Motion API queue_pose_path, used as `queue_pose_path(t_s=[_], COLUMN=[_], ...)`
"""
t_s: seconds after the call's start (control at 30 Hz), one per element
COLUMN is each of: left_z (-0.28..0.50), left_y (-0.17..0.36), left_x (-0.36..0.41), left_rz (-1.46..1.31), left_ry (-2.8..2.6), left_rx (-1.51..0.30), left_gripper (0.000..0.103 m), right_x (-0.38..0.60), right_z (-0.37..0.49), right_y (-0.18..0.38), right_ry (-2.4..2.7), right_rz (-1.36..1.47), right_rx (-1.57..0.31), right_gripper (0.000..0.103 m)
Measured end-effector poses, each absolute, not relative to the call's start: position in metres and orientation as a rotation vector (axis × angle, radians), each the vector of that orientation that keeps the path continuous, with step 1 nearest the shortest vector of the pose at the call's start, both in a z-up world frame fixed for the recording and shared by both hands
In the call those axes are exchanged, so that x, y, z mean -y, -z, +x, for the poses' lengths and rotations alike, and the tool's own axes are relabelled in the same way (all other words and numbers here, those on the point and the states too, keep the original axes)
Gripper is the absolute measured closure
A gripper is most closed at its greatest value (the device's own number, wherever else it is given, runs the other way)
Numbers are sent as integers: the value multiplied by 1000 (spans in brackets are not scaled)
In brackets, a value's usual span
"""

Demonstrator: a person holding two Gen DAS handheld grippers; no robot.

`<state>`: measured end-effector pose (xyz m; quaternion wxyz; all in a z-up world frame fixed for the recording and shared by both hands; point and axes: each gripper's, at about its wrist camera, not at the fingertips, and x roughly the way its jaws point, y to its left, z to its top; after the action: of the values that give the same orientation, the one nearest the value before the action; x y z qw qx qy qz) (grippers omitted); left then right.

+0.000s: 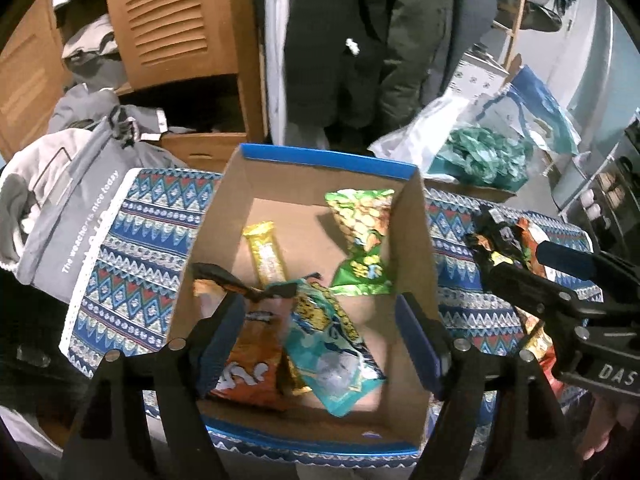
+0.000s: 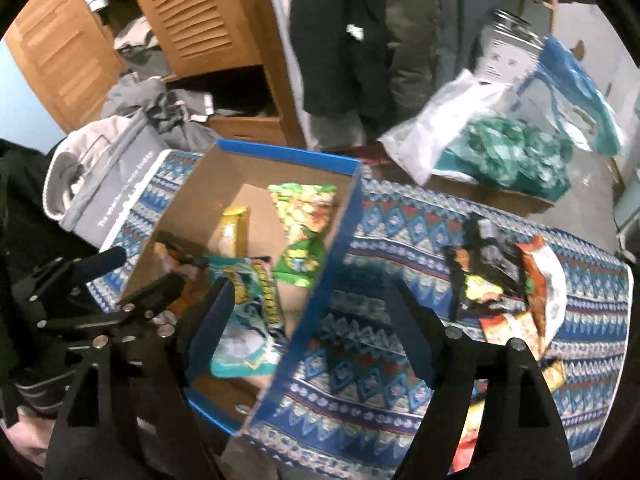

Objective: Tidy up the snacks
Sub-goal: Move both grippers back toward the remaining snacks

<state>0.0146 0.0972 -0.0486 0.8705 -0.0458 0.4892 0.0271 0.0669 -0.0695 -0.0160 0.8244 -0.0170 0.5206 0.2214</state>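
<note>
A cardboard box (image 1: 328, 160) with a blue rim stands on a patterned blue cloth (image 1: 132, 248). Inside lie a green snack bag (image 1: 360, 236), a yellow bar (image 1: 266, 252), an orange bag (image 1: 248, 360) and a teal bag (image 1: 332, 344). My left gripper (image 1: 320, 336) hangs open above the orange and teal bags, its pads touching nothing. My right gripper (image 2: 310, 320) is open over the box's right wall (image 2: 332, 248) and holds nothing. On the cloth to the right lie a black snack bag (image 2: 488, 264) and an orange-and-white bag (image 2: 540, 280), with more packets partly hidden behind the right finger.
A grey drawstring bag (image 1: 80, 200) sits at the cloth's left end. Behind the table are a wooden louvred cabinet (image 1: 172, 20), hanging dark coats (image 1: 360, 40) and a white plastic bag with green contents (image 1: 480, 156). A hand (image 1: 608, 432) grips the right gripper's handle.
</note>
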Motion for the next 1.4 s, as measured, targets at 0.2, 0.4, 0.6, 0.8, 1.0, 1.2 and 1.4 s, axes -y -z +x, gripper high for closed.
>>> queue_pose_path(t_s=[0.2,0.4,0.6,0.8,1.0,1.2,1.4], left_z=[15,10,5,1,0,1,8], left_y=[52,52,59,66,76,97,125], left_x=[-66,-30,8,45,78,110,133], left_rz=[-30,22,58,110,124,195,198], left_ry=[-1,68,152,216,293,341,418], left_rx=[-1034,-1035,-1049,-1053,-1069,-1093,-1174], left_gripper=[24,24,24,24,24,23,23], right_x=[100,136,178,226,269,301,321], right_z=[61,46,36,26,14,1,-8], right_y=[24,37,41,45,54,69,92], right_ry=[-425,-354,-258,-161,-56,34,102], right_rz=[-12,-23,-4,54,99,172,243], right_rx=[-1127,-1160,-1165,-1177,-1195,-1227,-1285], right_gripper=[24,24,24,24,24,22,22])
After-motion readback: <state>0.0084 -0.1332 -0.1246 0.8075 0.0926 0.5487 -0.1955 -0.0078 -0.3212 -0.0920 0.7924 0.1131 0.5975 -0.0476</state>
